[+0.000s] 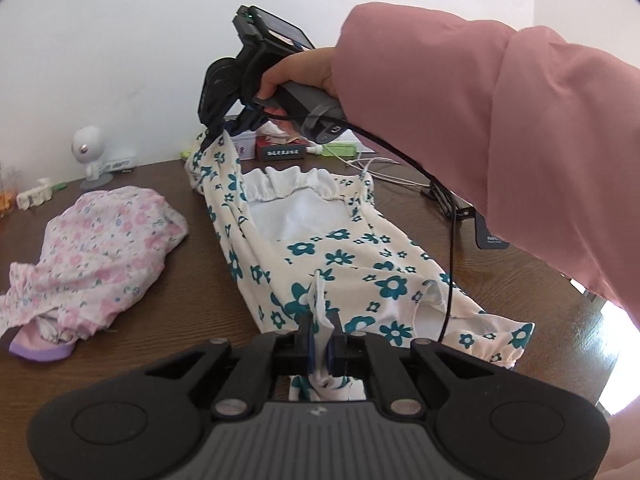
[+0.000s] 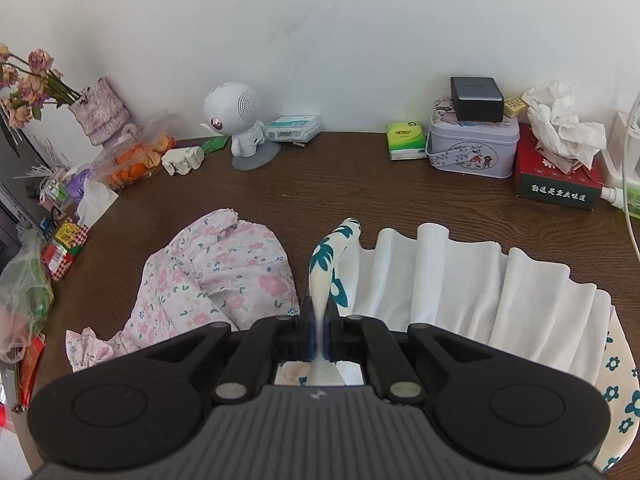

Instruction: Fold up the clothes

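**Both claws pinched on the teal-flowered dress**

The cream dress with teal flowers (image 1: 340, 260) lies stretched along the dark wood-grain table (image 1: 208, 280), its soft fabric rumpled and white gathered lining showing. Your left gripper (image 1: 320, 336) is clamped on a strap of it at the near end; your right gripper (image 2: 320, 328) pinches a raised fold at the far end. Just beside the dress sits a crumpled pink floral garment (image 1: 96, 256). Your pink puffy sleeve (image 1: 500, 140) reaches across, hand (image 1: 296, 72) wrapped round the handle, black cable trailing over the fabric.
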A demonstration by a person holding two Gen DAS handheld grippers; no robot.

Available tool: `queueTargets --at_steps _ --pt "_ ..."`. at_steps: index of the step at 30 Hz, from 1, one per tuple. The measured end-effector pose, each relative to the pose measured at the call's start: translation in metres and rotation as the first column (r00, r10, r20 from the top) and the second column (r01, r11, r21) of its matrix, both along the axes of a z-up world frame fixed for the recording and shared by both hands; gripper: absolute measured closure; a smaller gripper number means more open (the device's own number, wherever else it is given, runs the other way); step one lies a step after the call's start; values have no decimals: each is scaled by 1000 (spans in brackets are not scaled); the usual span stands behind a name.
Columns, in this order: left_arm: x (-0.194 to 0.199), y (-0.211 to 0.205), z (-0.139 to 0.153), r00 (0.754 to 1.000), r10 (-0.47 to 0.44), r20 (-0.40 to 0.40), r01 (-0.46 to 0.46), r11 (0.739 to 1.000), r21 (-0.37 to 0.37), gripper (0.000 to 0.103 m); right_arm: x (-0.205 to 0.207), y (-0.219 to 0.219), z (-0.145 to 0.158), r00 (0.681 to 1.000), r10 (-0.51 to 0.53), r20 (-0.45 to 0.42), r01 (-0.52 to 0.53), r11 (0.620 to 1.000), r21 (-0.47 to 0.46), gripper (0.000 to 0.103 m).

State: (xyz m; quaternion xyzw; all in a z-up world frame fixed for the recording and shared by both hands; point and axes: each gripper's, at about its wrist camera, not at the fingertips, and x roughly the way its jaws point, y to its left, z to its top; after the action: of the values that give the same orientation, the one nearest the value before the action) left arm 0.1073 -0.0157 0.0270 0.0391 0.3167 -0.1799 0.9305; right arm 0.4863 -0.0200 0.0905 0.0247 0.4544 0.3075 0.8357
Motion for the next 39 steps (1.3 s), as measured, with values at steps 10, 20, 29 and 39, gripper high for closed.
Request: queueTargets --at_steps 10,20,29,39 --pt "12 -43 -30 989 -112 -97 119 991 68 99 14 -82 -42 994 -90 -57 92 995 32 99" --pt "19 -53 -41 983 -104 -150 117 990 79 97 19 -112 -82 983 -145 -111 154 985 81 92" --pt "7 -55 -30 980 -156 -123 155 988 -18 50 -8 -131 -31 987 -158 -11 158 979 128 32" --pt "-43 -26 -1 991 -130 -12 129 986 -102 34 -128 -199 89 968 -69 240 36 989 141 21"
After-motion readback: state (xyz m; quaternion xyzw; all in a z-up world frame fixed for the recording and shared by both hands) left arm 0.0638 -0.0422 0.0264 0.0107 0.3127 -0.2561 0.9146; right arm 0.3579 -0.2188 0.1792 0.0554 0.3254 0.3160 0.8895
